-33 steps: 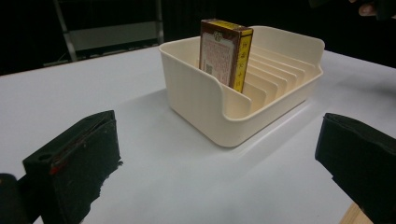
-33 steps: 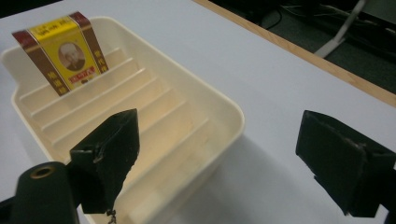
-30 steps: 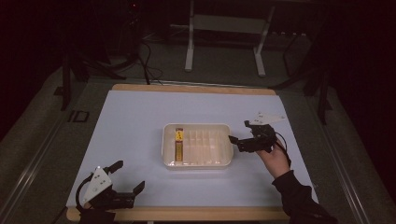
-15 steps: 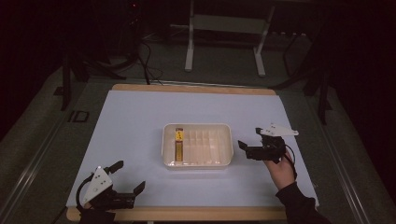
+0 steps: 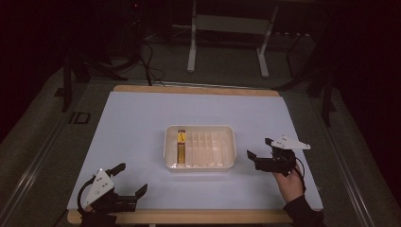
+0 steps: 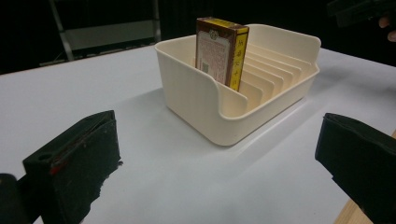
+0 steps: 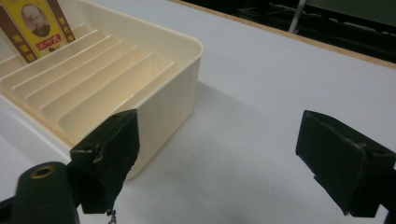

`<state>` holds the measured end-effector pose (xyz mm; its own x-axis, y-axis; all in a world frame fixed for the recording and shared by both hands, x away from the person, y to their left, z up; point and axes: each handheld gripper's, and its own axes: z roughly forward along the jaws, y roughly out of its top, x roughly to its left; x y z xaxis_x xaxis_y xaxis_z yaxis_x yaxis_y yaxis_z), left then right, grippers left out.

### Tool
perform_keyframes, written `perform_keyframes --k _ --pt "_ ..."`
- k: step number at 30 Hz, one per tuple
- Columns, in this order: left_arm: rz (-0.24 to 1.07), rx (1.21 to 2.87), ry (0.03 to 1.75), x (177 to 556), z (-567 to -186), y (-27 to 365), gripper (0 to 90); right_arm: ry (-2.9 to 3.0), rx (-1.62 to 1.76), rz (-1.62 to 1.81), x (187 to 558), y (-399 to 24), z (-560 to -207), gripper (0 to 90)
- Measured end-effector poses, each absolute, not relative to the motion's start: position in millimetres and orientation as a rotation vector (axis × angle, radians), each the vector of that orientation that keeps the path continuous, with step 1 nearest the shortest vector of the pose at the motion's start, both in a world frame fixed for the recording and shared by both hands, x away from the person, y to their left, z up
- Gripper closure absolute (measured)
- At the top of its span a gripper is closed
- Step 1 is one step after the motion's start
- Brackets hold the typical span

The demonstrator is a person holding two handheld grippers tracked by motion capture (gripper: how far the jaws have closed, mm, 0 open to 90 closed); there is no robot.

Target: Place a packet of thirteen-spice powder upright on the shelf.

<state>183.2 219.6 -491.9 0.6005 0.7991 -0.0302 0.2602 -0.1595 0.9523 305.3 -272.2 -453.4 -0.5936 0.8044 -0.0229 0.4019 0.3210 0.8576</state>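
Note:
A cream slotted tray (image 5: 200,163) (image 6: 187,88) (image 7: 177,88) sits at the middle of the white table. One brown and yellow box (image 5: 181,142) (image 6: 222,49) (image 7: 35,25) stands upright in its leftmost slot. My left gripper (image 5: 131,178) (image 6: 215,158) rests open near the table's front left corner, jaws wide apart and empty, facing the tray. My right gripper (image 5: 260,148) (image 7: 233,158) is held open in a hand just right of the tray, nothing between its jaws.
The table's wooden front edge (image 5: 189,216) runs close under the left gripper. Metal stand legs (image 5: 227,42) and cables (image 5: 146,61) lie on the dark floor beyond the far edge. The right gripper (image 6: 359,9) appears at the top right of the left gripper view.
My right gripper has drawn back from the tray's right end toward the front right of the table. The left gripper and the box have stayed put.

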Motion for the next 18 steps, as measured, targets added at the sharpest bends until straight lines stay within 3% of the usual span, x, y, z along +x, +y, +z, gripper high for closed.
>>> perform_keyframes --k 18 --pt "0.596 1.723 0.875 183.1 -492.2 218.9 0.0 2.095 1.091 1.164 282.4 -295.1 -462.4 13.5"
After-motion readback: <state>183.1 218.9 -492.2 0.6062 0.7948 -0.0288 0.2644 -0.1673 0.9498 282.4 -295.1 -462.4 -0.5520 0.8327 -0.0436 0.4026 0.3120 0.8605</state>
